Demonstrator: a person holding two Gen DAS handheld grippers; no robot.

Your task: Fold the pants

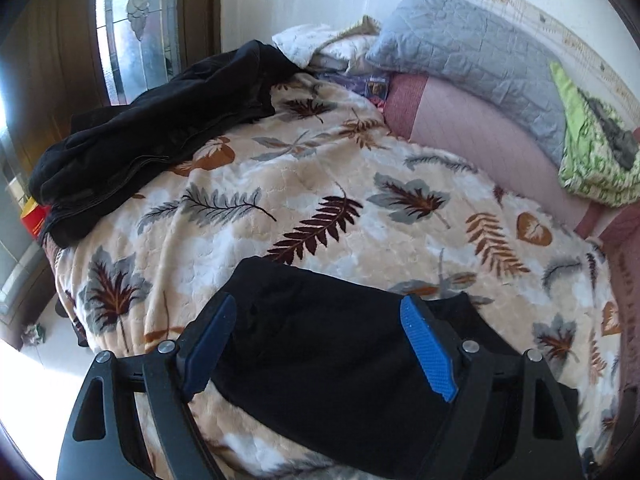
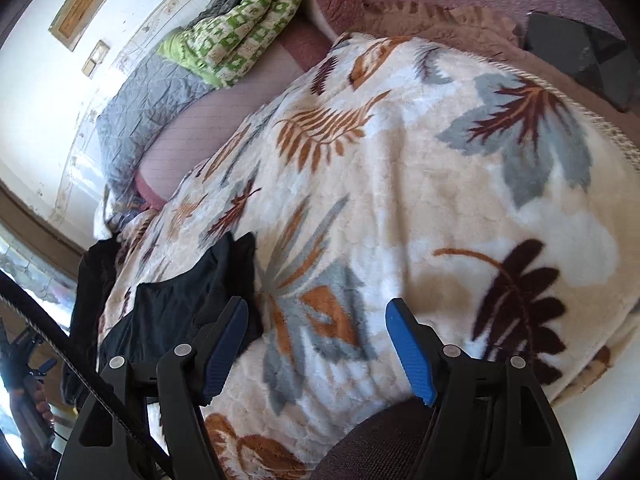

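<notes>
Black pants lie folded on the leaf-patterned blanket, right under my left gripper. Its blue-padded jaws stand wide apart above the cloth and hold nothing. In the right wrist view the same pants show at the lower left, beside the left finger. My right gripper is open and empty over bare blanket.
A heap of other black clothes lies at the blanket's far left edge. A grey quilted pillow and a green patterned quilt sit on the pink mattress along the wall. A window is behind the bed.
</notes>
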